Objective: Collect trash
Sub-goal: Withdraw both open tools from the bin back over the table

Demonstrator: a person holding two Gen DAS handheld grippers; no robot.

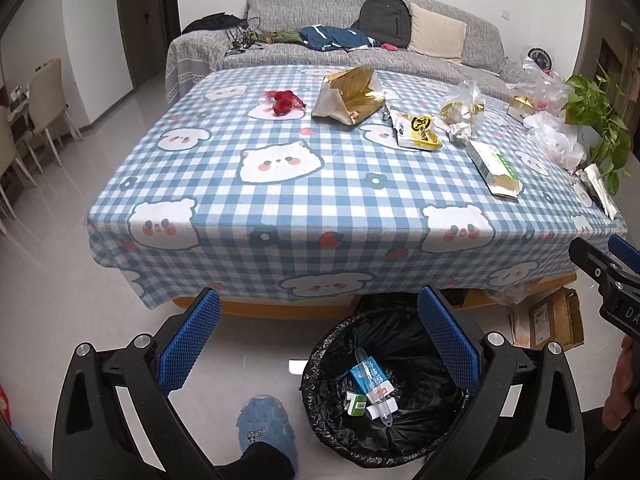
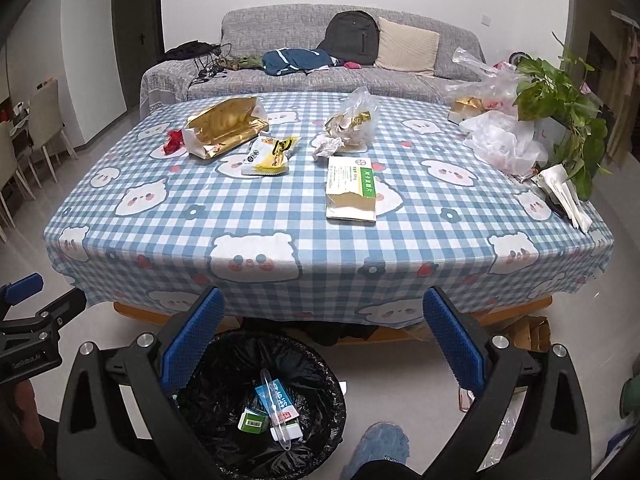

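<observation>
Both grippers empty and spread wide over the bin, most of the trash not yet picked up

Left gripper and right gripper hang with pads apart and nothing between them, and the black-lined trash bin sits on the floor right below, a few small cartons and a clear tube already inside. Everything else is ahead and above them on the checked tablecloth: gold foil bag, yellow snack wrapper, crumpled tissue, clear plastic bag, flat green-and-white box. My guess at the risks: the flat box lies flush on the cloth, so the pads could pinch the fabric and drag the whole spread. Foil bag is puffy and slick, likely to squirt out. The person's slipper sits just beside the bin, so it's easy to kick it.
</observation>
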